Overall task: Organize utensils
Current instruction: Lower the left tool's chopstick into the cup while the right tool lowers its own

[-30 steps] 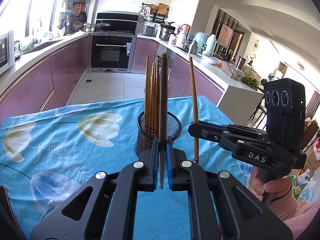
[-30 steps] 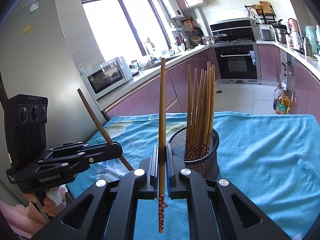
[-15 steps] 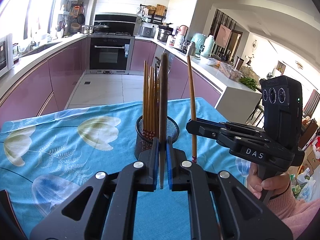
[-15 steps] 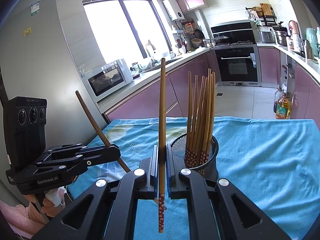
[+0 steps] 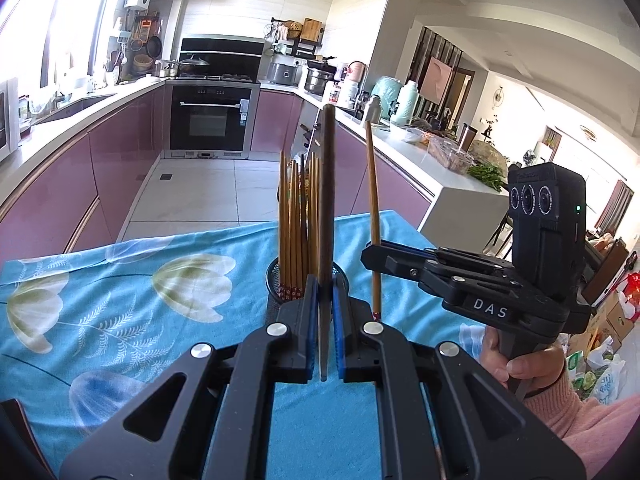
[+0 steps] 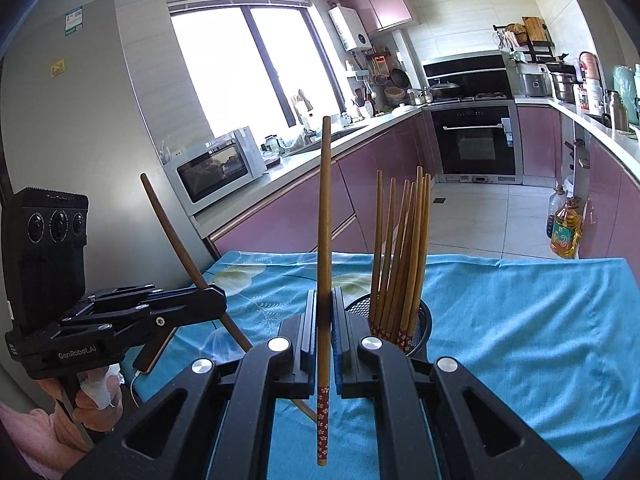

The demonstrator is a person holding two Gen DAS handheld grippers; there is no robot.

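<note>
Left gripper [image 5: 325,320] clamps a dark chopstick [image 5: 327,200] upright, just in front of the mesh holder [image 6: 420,320]. Right gripper [image 6: 325,336] pinches a floral-tipped chopstick [image 6: 325,248] just left of that holder.

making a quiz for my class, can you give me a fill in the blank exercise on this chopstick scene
1. Each gripper, left gripper and right gripper, is shut on a single ____.
2. The other chopsticks stand in a black ____ holder.
3. The tablecloth is mainly ____ with a flower print.
4. The patterned red end of the right gripper's chopstick points ____.

Missing words: chopstick; mesh; blue; down
</note>
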